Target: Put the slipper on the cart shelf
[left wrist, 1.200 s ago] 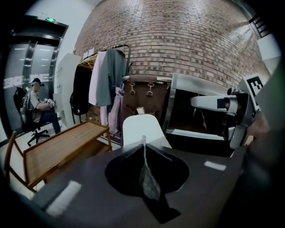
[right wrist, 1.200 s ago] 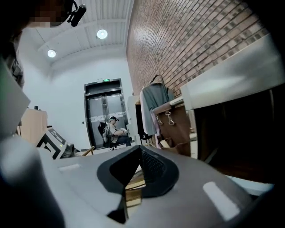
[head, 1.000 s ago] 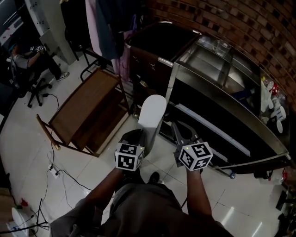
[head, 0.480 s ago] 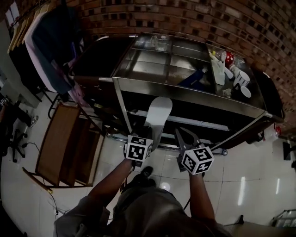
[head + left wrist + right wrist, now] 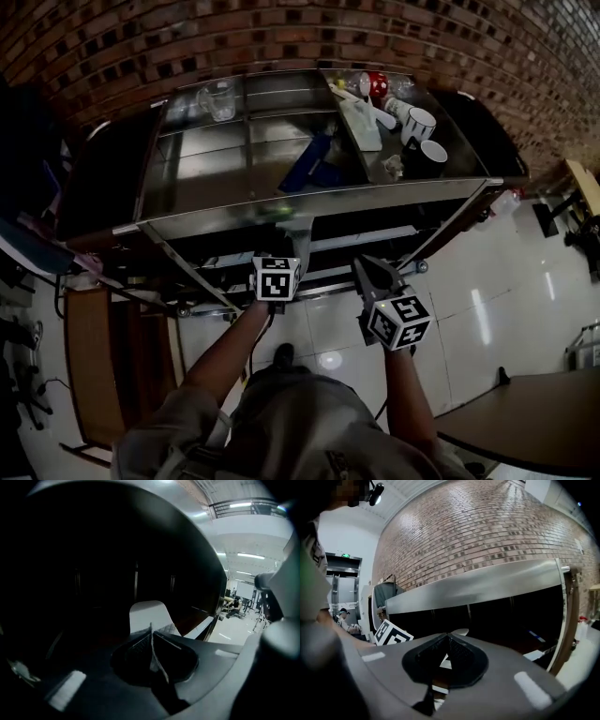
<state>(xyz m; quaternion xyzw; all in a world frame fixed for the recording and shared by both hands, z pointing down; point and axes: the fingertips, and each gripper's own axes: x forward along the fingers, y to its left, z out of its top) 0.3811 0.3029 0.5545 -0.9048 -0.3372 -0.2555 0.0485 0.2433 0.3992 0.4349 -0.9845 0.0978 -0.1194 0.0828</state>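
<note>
A pale grey slipper (image 5: 298, 234) points away from me, its toe reaching under the top edge of the steel cart (image 5: 319, 199). My left gripper (image 5: 284, 262) is shut on the slipper's heel end. In the left gripper view the slipper (image 5: 147, 615) sticks out past the shut left gripper (image 5: 151, 631) into the cart's dark inside. My right gripper (image 5: 371, 273) hangs to the right of it, in front of the cart, shut with nothing in it. In the right gripper view, the right gripper (image 5: 449, 638) faces the cart (image 5: 478, 585), with the slipper's (image 5: 460, 632) tip just beyond.
Mugs (image 5: 419, 124), a glass (image 5: 221, 97), a blue object (image 5: 311, 164) and other items crowd the cart's top tray. A brick wall (image 5: 187, 37) stands behind. A wooden rack (image 5: 89, 366) lies on the floor at left, and a table corner (image 5: 534, 431) shows at lower right.
I have turned and come from the wooden rack to face the cart. The slipper, held in the left gripper throughout, has gone forward under the cart's top edge.
</note>
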